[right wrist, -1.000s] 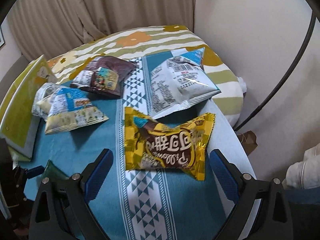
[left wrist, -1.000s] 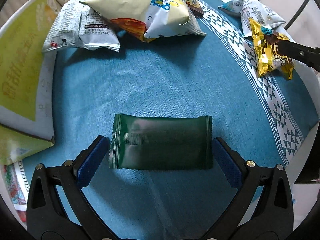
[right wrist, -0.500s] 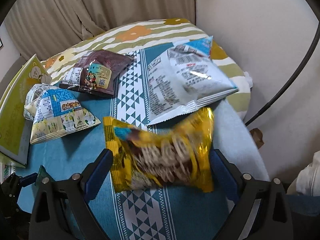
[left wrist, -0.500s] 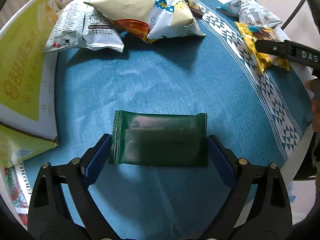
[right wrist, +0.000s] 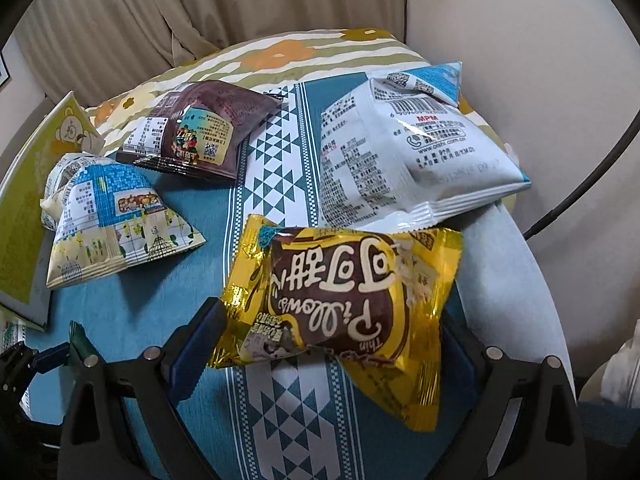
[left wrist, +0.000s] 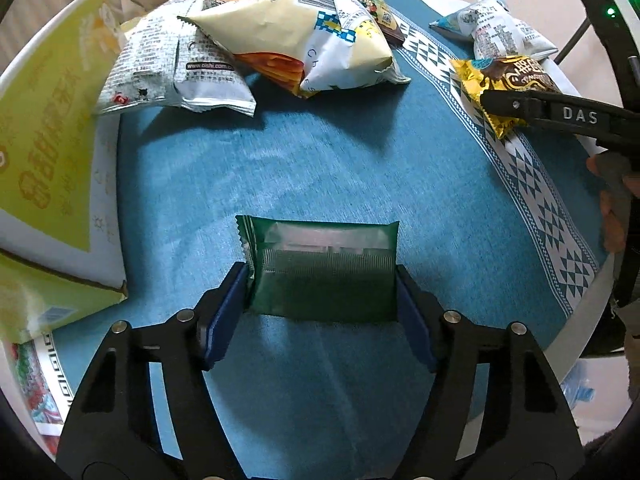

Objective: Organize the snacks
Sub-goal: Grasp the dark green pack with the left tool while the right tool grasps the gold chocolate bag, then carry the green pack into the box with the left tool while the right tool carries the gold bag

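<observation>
Green and shiny, the flat snack pack (left wrist: 324, 276) lies on the blue cloth (left wrist: 320, 168) of the worktop, near the front edge. The left gripper (left wrist: 323, 300) has squeezed in on its two short ends, so it grips the pack. To do this well, I think it should lift slowly and keep the pack level, because the thin wrapper may bend or slip out. A yellow box (left wrist: 48, 160) lies close on the left, so go straight up first.

Over on the right, the right gripper (right wrist: 320, 354) pinches the gold snack bag (right wrist: 340, 312), which looks tilted and a bit off the cloth. Its loose corner hangs down. Hold it firmly and carry it clear of the white bag (right wrist: 416, 152) behind it.
</observation>
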### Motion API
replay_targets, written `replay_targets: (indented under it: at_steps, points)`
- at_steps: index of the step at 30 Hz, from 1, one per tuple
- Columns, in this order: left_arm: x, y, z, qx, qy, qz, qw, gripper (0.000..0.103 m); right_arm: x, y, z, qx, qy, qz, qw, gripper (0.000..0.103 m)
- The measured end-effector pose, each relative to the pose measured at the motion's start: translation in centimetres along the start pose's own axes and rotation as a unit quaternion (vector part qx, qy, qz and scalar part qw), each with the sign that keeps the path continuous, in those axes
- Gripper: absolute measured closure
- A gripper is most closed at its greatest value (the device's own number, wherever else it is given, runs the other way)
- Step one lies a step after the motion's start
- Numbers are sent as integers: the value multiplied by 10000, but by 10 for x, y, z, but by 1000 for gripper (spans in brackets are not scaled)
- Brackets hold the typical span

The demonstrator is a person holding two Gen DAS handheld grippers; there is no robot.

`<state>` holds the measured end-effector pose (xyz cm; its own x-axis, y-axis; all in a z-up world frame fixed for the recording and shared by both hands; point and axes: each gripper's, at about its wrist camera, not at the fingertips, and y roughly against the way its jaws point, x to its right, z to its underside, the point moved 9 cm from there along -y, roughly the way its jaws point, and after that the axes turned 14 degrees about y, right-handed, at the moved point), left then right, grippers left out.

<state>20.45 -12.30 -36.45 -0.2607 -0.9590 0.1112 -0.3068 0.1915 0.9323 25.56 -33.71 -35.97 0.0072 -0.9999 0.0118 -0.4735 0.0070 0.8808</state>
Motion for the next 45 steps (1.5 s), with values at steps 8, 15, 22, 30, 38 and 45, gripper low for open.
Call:
replay_targets:
  at_steps: [8,15,22,30,38,45]
  points:
    - [-4,10,-3,22,117,92,9999,38,-1,2,-3,66,-4,-32,10000,33]
    - [-2,22,-9,125,133,100,9998,43,0,21,2,226,-45,-72,9997,40]
    - [-1,54,-8,366,184,140,9991,43,-3,47,6,422,-33,-114,9990,40]
    - [-6,121,-28,947,369,110,9948,43,-13,94,-3,706,156,-227,9971,41]
    - [-41,186,-65,1592,690,-97,9848,43,-61,152,-37,1094,674,-593,9899,41]
    - [-120,221,-88,1808,990,-266,9782,43,-137,175,-83,1399,996,-1083,9792,41]
